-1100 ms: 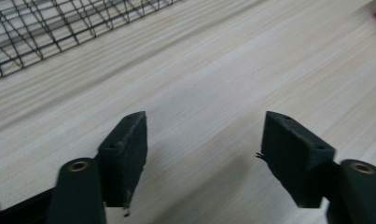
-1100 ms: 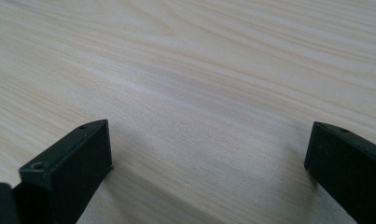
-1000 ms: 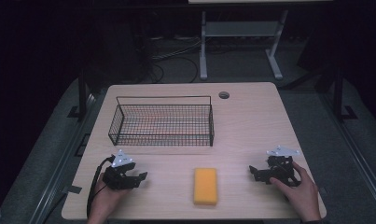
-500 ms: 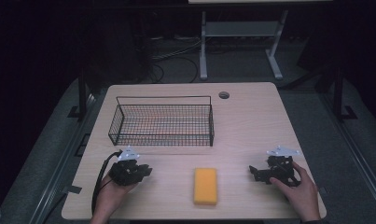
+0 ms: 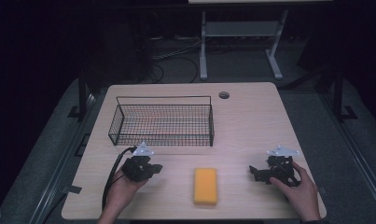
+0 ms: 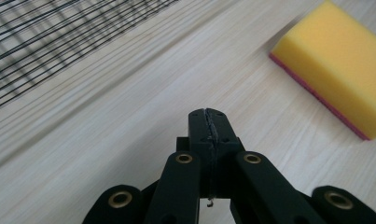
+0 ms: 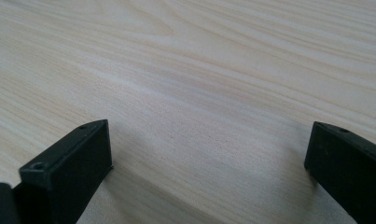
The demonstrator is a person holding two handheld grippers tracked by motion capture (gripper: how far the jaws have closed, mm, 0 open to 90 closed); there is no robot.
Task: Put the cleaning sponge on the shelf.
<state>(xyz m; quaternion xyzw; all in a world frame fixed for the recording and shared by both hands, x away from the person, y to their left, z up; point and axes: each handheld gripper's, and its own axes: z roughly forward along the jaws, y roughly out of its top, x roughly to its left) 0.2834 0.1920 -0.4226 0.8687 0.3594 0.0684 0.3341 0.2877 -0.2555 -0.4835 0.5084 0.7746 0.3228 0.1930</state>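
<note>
Black wire formed the basket (image 5: 163, 124) that stood beyond the left gripper (image 5: 154, 168), on the far side of it and a little to its inner side, with a strip of bare wooden table (image 5: 251, 116) between the two. That left gripper lay low over the table with its jaws brought fully together and nothing caught between them; they had just been closing, and in the left gripper view they (image 6: 208, 122) met along a single thin seam. From this gripper the yellow sponge (image 5: 205, 185) lay off to its right, near but apart from its tips, and in the left gripper view the sponge (image 6: 337, 65) sat ahead and to the right of the closed jaws, showing a thin pink layer along its underside. The sponge rested flat, its long axis running from the person's edge of the table toward the basket, so its long sides faced the two grippers. On the far side of the sponge from the left gripper waited the right gripper (image 5: 254, 171), pointing inward toward it with its jaws spread wide and empty, only plain wood (image 7: 190, 93) lying between them in the right gripper view. Judged by the gaps, both grippers were about equally near the sponge, but the right one was already open and aimed at it, so it looked the better placed to take it across its short width.
</note>
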